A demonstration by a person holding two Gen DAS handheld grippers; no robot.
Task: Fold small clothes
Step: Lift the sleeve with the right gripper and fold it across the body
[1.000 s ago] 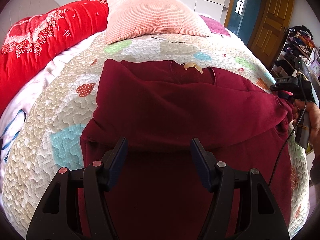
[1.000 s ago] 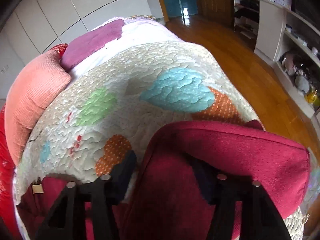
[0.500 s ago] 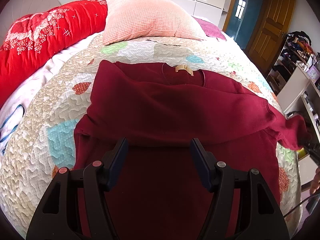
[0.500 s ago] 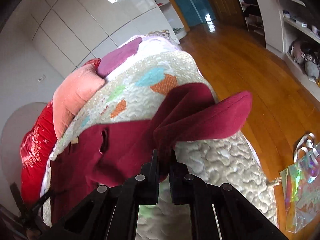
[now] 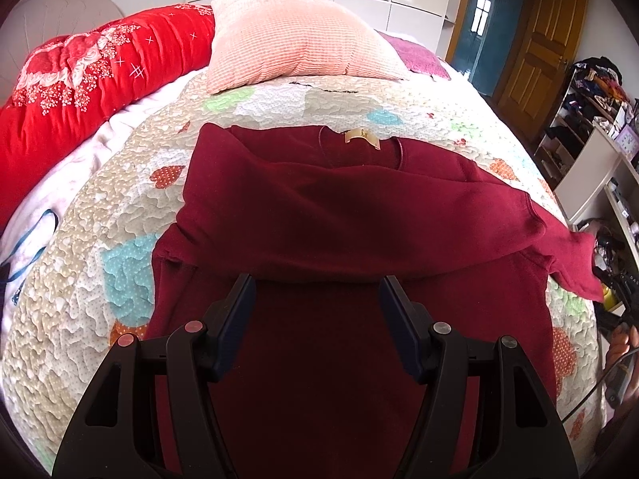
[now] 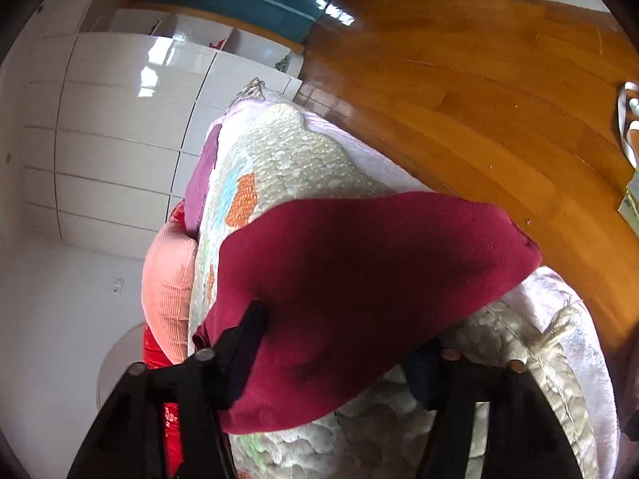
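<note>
I'm seeing the maroon sweater [image 5: 339, 215] lying on the patchwork quilt [image 5: 92, 247], one sleeve folded across, its cuff [image 6: 359, 291] overhanging at three o'clock. My left gripper [image 5: 313, 303] is hovering spread and empty; the right gripper [image 6: 339, 343] is gaping around the cuff, unclamped. Most folding is remaining.

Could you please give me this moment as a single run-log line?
left gripper: open above sweater | right gripper: open around sleeve | bed: one sleeve folded across

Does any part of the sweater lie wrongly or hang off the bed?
Yes. One sleeve of the sweater sticks out past the quilt at the bed's right edge instead of lying folded across the body. The rest lies flat.
</note>
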